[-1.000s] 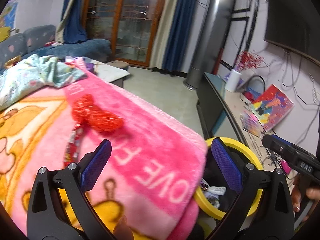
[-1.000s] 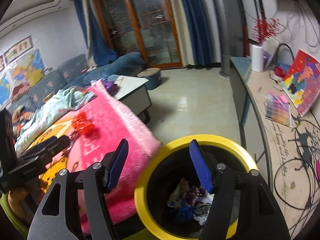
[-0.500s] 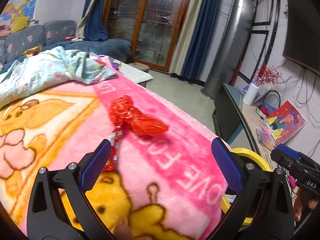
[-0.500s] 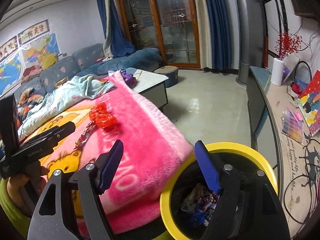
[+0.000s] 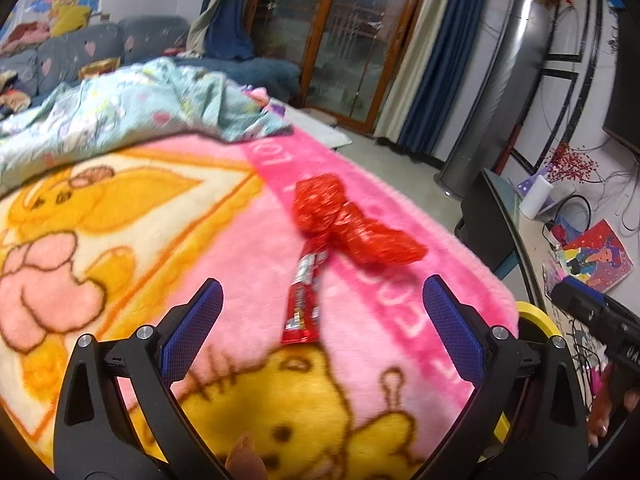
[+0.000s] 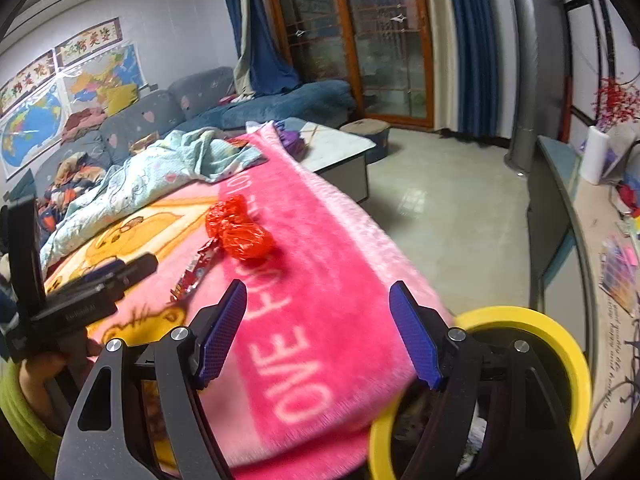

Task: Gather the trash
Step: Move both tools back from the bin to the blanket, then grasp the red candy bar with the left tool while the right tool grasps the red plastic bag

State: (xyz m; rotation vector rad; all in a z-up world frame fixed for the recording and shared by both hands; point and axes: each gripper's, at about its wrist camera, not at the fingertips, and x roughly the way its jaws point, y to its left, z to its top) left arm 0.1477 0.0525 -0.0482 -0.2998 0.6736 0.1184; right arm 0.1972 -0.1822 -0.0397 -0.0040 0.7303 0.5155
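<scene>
Red crumpled plastic bag [image 5: 344,220] and a long red snack wrapper [image 5: 305,292] lie touching on the pink fleece cartoon blanket [image 5: 160,248].
Left gripper [image 5: 322,328] hovers over the blanket with its jaws wide apart and empty, the wrapper between them at twelve o'clock, the bag beyond at one. Right gripper [image 6: 318,336] is likewise spread and holding nothing, the bag [image 6: 238,232] at eleven o'clock; the yellow-rimmed round bin [image 6: 560,344] sits at four o'clock beside the blanket's edge.

A pink cartoon blanket [image 5: 360,360] fills the frame's centre, bearing a crumpled red plastic bag [image 5: 344,220], a red snack wrapper [image 5: 302,304] touching it, and a pale blue quilt [image 5: 132,108] upper left
</scene>
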